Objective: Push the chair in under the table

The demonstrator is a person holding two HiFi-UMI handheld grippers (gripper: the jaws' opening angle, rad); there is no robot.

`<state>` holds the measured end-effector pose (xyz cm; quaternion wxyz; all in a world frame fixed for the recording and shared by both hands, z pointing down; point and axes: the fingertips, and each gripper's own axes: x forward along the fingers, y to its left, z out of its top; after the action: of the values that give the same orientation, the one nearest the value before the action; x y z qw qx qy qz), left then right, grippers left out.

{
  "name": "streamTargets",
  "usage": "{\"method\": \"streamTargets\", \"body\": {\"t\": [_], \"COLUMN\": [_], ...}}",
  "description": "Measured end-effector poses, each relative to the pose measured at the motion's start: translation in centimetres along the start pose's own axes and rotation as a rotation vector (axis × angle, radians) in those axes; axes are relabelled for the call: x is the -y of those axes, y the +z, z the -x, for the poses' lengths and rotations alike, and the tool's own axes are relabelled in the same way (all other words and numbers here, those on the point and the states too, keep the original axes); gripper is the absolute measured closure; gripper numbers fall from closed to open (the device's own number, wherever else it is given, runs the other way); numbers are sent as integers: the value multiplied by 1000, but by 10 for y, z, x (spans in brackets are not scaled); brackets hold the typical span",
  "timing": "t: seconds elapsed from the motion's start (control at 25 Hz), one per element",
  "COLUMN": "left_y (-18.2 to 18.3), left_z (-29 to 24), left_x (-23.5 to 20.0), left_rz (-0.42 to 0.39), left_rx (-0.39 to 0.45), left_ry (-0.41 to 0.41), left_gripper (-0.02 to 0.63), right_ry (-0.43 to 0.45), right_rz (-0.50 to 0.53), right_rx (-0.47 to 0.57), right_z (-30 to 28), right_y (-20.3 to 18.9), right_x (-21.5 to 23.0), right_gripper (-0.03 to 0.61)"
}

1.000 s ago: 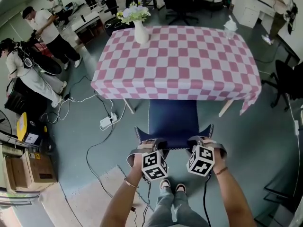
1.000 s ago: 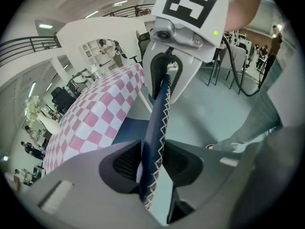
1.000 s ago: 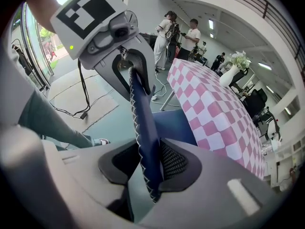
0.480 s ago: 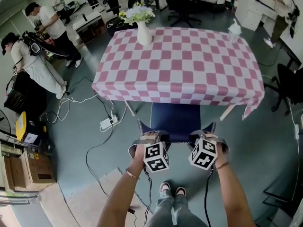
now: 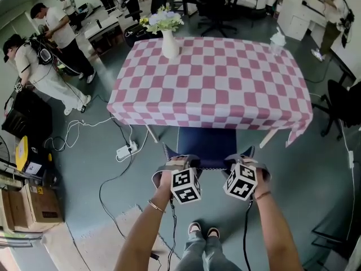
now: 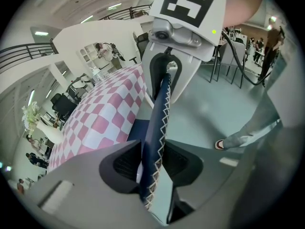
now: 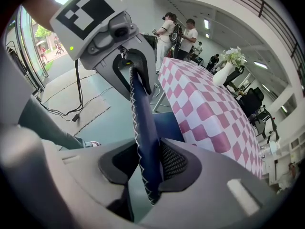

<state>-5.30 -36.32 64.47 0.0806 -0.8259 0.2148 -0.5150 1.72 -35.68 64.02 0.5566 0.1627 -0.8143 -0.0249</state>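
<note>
Both are closed on chair backrest (image 6: 158, 123): left hand-held gripper (image 6: 151, 163), right hand-held gripper (image 7: 148, 164). Even, straight push is advised, kept square to worktop (image 5: 208, 78).

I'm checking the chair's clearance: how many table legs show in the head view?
2: the near-left table leg and the near-right table leg, either side of the chair. The far legs are probably hidden by the tablecloth.
</note>
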Motion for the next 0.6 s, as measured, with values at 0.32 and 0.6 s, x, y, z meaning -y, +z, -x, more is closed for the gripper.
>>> {"method": "streamTargets", "body": {"t": [0.32,0.6], "left_y": [3,12], "left_z": [-10,-29], "left_x": [-17,-47], "left_rz": [-17,-49], "left_rx": [5,11], "left_ry": [18,41], "left_gripper": [499,505], "right_ry": [-3,-41], "right_rz": [5,-1], "right_rx": [-3,-33], "right_z": [-6,-16], "right_y": [1,-1], "right_x": [18,54], "right_gripper": [459,459]}}
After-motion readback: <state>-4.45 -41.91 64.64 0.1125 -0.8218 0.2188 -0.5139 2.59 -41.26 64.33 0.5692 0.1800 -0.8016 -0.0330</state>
